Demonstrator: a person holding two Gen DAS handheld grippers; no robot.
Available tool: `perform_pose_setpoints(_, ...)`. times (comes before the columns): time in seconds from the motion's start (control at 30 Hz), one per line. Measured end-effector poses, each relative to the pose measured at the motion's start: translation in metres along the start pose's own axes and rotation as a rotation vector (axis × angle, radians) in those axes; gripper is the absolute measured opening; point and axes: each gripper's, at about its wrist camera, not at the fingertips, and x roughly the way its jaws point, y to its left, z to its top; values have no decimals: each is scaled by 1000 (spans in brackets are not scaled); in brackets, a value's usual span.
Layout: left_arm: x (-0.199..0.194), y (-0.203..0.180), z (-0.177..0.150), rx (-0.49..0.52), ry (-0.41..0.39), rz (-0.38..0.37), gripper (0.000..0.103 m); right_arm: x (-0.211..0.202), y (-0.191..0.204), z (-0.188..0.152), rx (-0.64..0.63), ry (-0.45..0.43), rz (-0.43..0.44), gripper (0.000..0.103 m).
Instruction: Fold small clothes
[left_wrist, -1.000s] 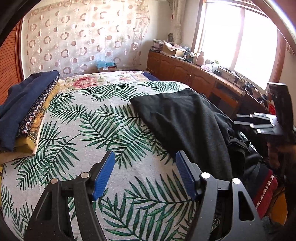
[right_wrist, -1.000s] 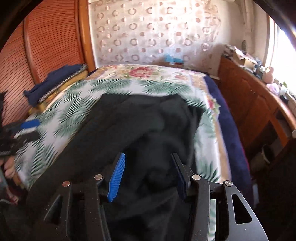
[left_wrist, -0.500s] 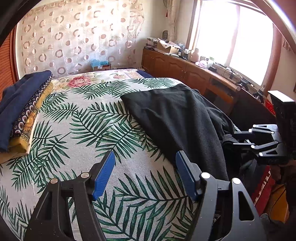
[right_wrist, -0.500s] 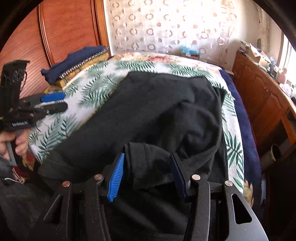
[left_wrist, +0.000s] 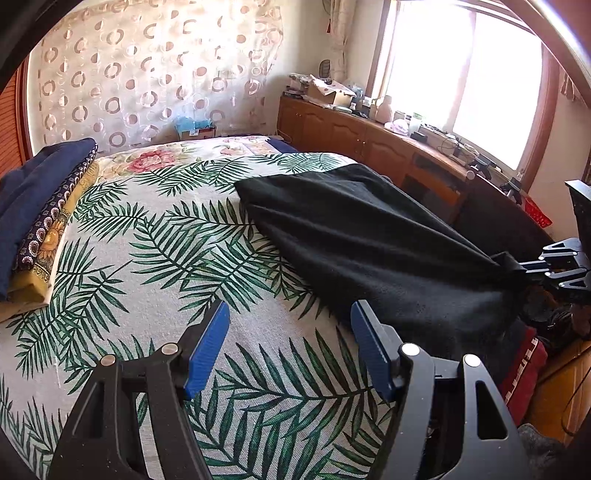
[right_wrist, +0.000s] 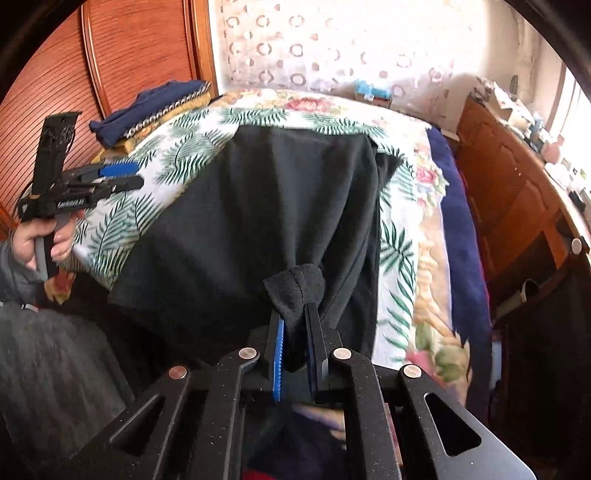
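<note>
A black garment (left_wrist: 369, 236) lies spread over the right half of the palm-leaf bedspread (left_wrist: 166, 240). In the right wrist view the garment (right_wrist: 277, 206) is drawn taut toward the camera. Its near edge is bunched between the blue pads of my right gripper (right_wrist: 295, 317), whose jaws are closing and pinch the fabric. The same gripper (left_wrist: 532, 266) shows at the right in the left wrist view, tugging a corner of the cloth. My left gripper (left_wrist: 289, 310) hovers open over bare bedspread, left of the garment, with nothing in it. A hand (right_wrist: 33, 240) holds that gripper (right_wrist: 122, 177).
A folded stack of navy and yellow cloths (left_wrist: 37, 206) rests at the bed's far left. A long wooden cabinet (left_wrist: 369, 140) with clutter runs under the window on the right. Red striped fabric (left_wrist: 524, 369) hangs past the bed's near right corner. A wooden wardrobe (right_wrist: 110, 55) stands behind the stack.
My right gripper's jaws have closed onto a bunch of the black garment and pulled it back, stretching the cloth taut. The left gripper has hardly moved.
</note>
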Motion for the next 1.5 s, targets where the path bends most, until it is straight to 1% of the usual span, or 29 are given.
perform_pose_setpoints(0.07, 0, -1, 0, 3, 1, 1, 69, -2, -1, -1, 4, 4, -25, 12)
perform_pose_setpoints(0.13, 0, -3, 0, 5, 2, 1, 69, -6, -2, 3, 13, -4, -43, 27)
perform_pose_setpoints(0.23, 0, -4, 0, 8, 2, 4, 69, -13, -7, 6, 47, -49, -43, 32)
perform_pose_setpoints(0.3, 1, -5, 0, 7, 2, 5, 69, -17, -11, 7, 64, -78, -59, 40)
perform_pose_setpoints(0.5, 1, -3, 0, 7, 1, 12, 69, -25, -17, 1, 98, -123, -62, 40)
perform_pose_setpoints(0.63, 1, -3, 0, 4, 0, 11, 69, -29, -19, 0, 102, -150, -88, 40)
perform_pose_setpoints(0.73, 2, -5, 0, 9, 1, 10, 69, -22, -19, 3, 122, -157, -106, 40)
perform_pose_setpoints(0.9, 4, -6, -1, 9, 3, 16, 69, 6, -28, 12, 159, -164, -97, 40)
perform_pose_setpoints(0.97, 5, -5, -1, 7, 5, 20, 69, 21, -33, 18, 177, -176, -89, 40)
perform_pose_setpoints(1.17, 10, -3, -2, -8, 17, 23, 69, 61, -52, 39, 210, -168, -71, 40)
perform_pose_setpoints(1.3, 13, -5, -3, -5, 23, 14, 69, 87, -59, 54, 219, -142, -49, 40)
perform_pose_setpoints(1.37, 14, -5, -3, -4, 27, 5, 70, 97, -60, 59, 214, -122, -53, 40)
perform_pose_setpoints(1.4, 15, -5, -3, -3, 27, 2, 71, 102, -60, 61, 210, -113, -56, 40)
perform_pose_setpoints(1.43, 15, -4, -2, -2, 27, 3, 77, 104, -61, 63, 207, -108, -53, 40)
perform_pose_setpoints(1.5, 16, -4, 1, 1, 20, 10, 77, 109, -61, 67, 202, -100, -54, 40)
